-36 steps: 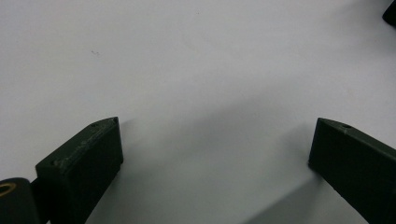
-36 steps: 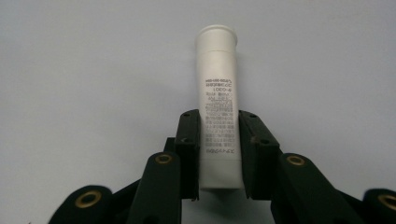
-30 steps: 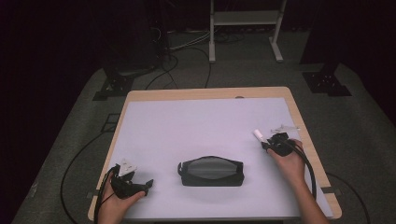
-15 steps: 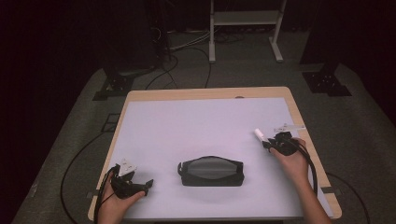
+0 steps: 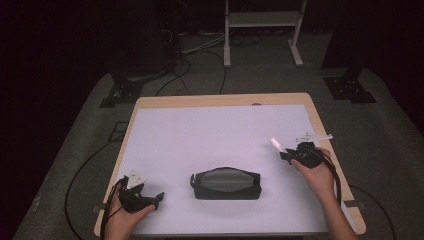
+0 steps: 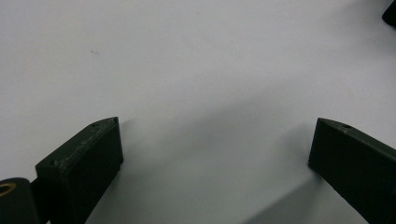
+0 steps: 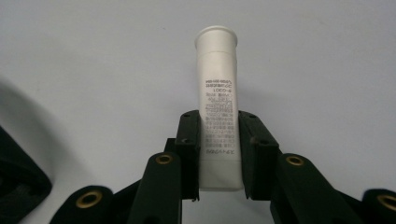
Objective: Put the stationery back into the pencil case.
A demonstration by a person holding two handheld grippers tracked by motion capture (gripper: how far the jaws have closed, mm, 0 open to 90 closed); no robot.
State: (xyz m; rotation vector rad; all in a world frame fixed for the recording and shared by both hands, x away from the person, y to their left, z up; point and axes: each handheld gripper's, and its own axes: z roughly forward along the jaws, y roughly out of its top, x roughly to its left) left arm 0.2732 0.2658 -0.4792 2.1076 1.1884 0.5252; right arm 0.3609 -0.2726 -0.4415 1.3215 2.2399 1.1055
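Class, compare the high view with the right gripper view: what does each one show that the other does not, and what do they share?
High view alone: the whole table with its wooden edge, the floor cables, the metal stand behind, the person's left gripper resting open near the front left corner, and the complete dark pouch at centre front.

Right gripper view alone: the small printed text on the white tube, its flared cap end, and the jaws pressed against its two sides.

Both: the right gripper holding that tube over the white tabletop, plus some of the pouch.
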